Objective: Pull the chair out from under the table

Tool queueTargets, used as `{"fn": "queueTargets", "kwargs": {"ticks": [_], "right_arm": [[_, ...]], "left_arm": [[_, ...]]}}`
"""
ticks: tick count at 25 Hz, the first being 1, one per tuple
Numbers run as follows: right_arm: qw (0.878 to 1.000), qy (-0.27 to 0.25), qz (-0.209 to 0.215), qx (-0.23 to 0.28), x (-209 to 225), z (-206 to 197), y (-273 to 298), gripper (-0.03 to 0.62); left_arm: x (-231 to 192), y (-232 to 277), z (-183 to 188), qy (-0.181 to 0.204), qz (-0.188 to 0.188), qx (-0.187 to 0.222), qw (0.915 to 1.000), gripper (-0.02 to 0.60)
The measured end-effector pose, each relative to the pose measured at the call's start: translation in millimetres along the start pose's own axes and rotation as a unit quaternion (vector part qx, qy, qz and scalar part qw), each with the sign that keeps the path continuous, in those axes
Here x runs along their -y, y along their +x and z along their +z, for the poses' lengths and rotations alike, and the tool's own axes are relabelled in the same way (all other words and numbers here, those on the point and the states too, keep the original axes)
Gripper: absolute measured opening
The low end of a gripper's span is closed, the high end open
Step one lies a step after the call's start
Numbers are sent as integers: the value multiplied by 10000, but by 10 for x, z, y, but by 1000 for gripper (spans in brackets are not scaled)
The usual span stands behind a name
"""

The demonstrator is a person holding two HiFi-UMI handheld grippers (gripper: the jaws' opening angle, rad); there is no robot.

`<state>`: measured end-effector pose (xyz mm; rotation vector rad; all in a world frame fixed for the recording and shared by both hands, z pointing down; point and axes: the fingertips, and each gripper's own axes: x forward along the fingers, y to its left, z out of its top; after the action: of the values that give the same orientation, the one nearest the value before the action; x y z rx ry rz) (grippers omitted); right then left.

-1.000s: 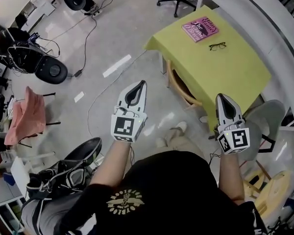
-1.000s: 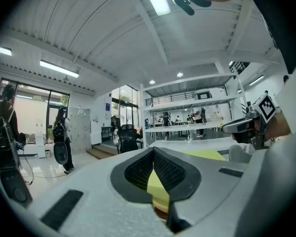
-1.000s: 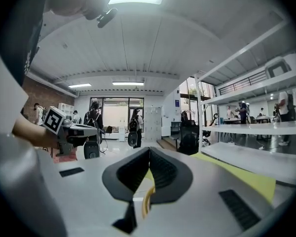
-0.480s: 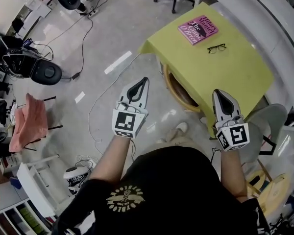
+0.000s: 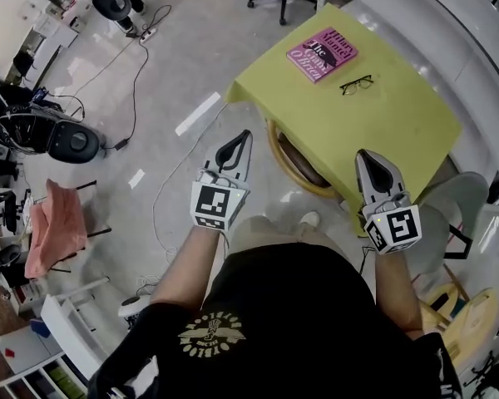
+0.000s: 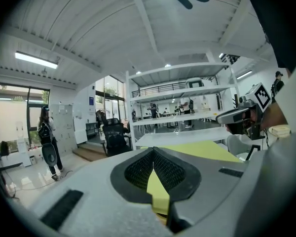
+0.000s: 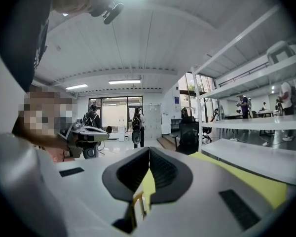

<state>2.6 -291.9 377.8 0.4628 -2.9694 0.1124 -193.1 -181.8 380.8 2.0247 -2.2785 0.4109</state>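
Both the left tool (image 5: 243, 138) and right tool (image 5: 363, 156) are closed tight, holding nothing. Ahead, between them, the chair (image 5: 293, 163) sits tucked under the yellow bench (image 5: 391, 119). Best to open both, clamp its curved backrest rim, then pull straight back.

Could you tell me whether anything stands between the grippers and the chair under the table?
Nothing visible does: only bare floor lies between the left gripper and the chair, whose wooden rim pokes out from under the yellow table.
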Motion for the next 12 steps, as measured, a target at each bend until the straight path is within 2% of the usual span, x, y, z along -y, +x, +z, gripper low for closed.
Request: {"fn": "queueTargets", "kwargs": {"ticks": [6, 9, 12], "right_arm": [[9990, 70, -423, -120, 92, -86, 25, 11], [9962, 215, -834, -159, 176, -156, 51, 11], [9907, 396, -1288, -183, 183, -239, 138, 11]], "left_arm": [[-48, 334, -129, 84, -583, -104, 9982, 9], [-104, 543, -183, 121, -955, -123, 9953, 9], [-194, 709, -178, 302, -1462, -101, 9887, 9]]}}
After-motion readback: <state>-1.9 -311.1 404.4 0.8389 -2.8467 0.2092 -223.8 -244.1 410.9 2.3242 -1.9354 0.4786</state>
